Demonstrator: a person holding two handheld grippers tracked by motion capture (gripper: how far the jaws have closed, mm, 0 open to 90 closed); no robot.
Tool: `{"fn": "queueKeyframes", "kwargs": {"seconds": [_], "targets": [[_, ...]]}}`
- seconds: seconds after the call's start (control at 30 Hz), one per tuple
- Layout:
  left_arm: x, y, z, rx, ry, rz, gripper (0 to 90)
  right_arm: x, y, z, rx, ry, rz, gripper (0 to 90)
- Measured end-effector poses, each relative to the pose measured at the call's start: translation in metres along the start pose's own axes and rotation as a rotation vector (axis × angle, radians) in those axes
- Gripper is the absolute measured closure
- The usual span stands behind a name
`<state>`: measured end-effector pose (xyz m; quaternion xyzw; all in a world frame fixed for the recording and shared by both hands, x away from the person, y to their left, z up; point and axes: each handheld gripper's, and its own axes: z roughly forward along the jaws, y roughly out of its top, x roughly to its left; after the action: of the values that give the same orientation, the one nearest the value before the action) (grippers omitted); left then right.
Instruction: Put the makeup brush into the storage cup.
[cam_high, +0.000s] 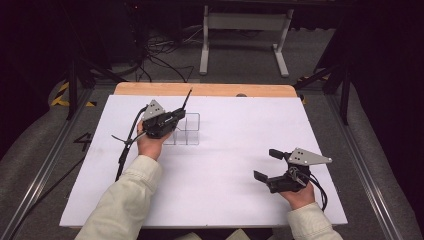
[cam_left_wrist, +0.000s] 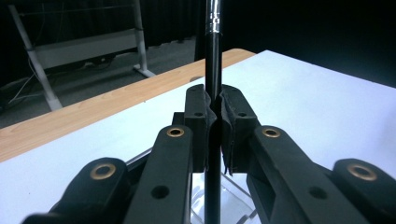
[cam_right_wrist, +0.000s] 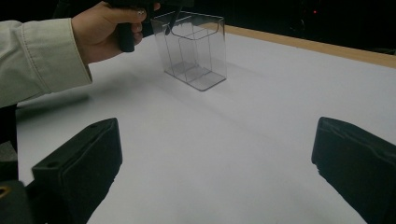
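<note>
A thin black pen (cam_high: 187, 98) stands nearly upright between the jaws of my left gripper (cam_high: 176, 115), which is shut on it. In the left gripper view the pen (cam_left_wrist: 213, 56) runs up through the pads (cam_left_wrist: 198, 112), its silver band near the top. Its lower end dips into a clear plastic box with compartments (cam_high: 188, 131), seen just under the jaws (cam_left_wrist: 236, 196) and in the right gripper view (cam_right_wrist: 196, 51). My right gripper (cam_high: 266, 164) rests low over the white sheet at the front right, open, nothing between its fingers (cam_right_wrist: 79, 163).
A white sheet (cam_high: 225, 165) covers the table, with a wooden strip (cam_high: 205, 89) along the far edge. Beyond it stand a white metal frame (cam_high: 245, 30) and cables on the floor. A sleeve and hand (cam_right_wrist: 98, 32) hold the left gripper beside the box.
</note>
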<state>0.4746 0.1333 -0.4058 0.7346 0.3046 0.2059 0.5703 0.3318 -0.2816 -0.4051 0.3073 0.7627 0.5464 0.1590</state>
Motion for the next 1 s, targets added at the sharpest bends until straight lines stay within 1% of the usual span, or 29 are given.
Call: {"fn": "queueKeyframes", "kwargs": {"seconds": [0.03, 0.1, 0.23, 0.27, 0.3, 0.33, 0.37, 0.4, 0.43, 0.47, 0.53, 0.6, 0.67, 0.7, 0.77, 0.83, 0.9, 1.0], "targets": [[0.0, -0.001, 0.0, 0.003, -0.003, -0.005, 81.6, 0.0, 0.0, 0.0, 0.0, 0.0, -0.001, 2.4], [0.0, 0.0, -0.001, 0.006, 0.0, 0.007, 80.6, 0.0, 0.0, 0.0, 0.0, -0.001, 0.0, 2.4], [0.0, 0.0, -0.003, 0.007, -0.002, 0.016, 80.4, 0.0, 0.0, 0.0, 0.001, 0.001, 0.001, 2.4], [-0.001, 0.001, -0.004, 0.006, -0.005, 0.015, 78.4, 0.0, 0.0, 0.0, 0.002, 0.0, 0.0, 2.4], [-0.001, 0.001, -0.004, 0.006, -0.005, 0.015, 73.3, 0.0, 0.0, 0.0, 0.002, 0.0, 0.0, 2.4], [-0.001, 0.001, -0.005, 0.005, -0.013, 0.005, 73.3, 0.0, 0.0, 0.0, 0.001, 0.0, 0.0, 2.4], [-0.001, 0.002, -0.006, 0.005, -0.018, 0.009, 67.7, 0.0, 0.0, 0.0, 0.0, 0.002, 0.0, 2.4], [-0.002, 0.003, -0.008, 0.006, -0.024, 0.012, 66.1, 0.0, 0.0, 0.0, 0.0, 0.0, 0.0, 2.4], [-0.003, 0.005, -0.009, 0.006, -0.027, 0.013, 59.5, 0.0, 0.0, 0.0, 0.002, -0.002, -0.001, 2.4], [-0.003, 0.005, -0.011, 0.004, -0.033, 0.01, 59.5, 0.0, 0.0, 0.0, 0.002, -0.002, -0.001, 2.4], [-0.005, 0.009, -0.017, -0.001, -0.059, 0.011, 52.4, 0.0, 0.0, 0.0, 0.006, -0.007, -0.005, 2.4], [-0.006, 0.012, -0.023, -0.004, -0.078, -0.007, 39.6, -0.001, 0.0, 0.0, 0.002, -0.01, -0.006, 2.4], [-0.007, 0.015, -0.03, -0.004, -0.094, -0.008, 34.2, -0.001, 0.001, 0.0, -0.002, -0.015, -0.004, 2.3], [-0.007, 0.016, -0.033, -0.003, -0.099, -0.012, 30.0, -0.002, 0.001, 0.0, -0.004, -0.018, -0.005, 2.2], [-0.008, 0.019, -0.041, 0.004, -0.117, -0.036, 22.3, -0.003, 0.002, -0.001, -0.005, -0.022, -0.007, 1.9], [-0.009, 0.019, -0.049, -0.002, -0.123, -0.047, 15.7, -0.004, 0.003, -0.001, -0.008, -0.027, -0.01, 1.7], [-0.011, 0.019, -0.057, -0.013, -0.131, -0.046, 12.0, -0.005, 0.004, -0.001, -0.017, -0.028, -0.01, 1.7], [-0.014, 0.017, -0.067, -0.007, -0.133, -0.036, 9.4, -0.007, 0.008, -0.002, -0.025, -0.027, -0.014, 1.7]]}}
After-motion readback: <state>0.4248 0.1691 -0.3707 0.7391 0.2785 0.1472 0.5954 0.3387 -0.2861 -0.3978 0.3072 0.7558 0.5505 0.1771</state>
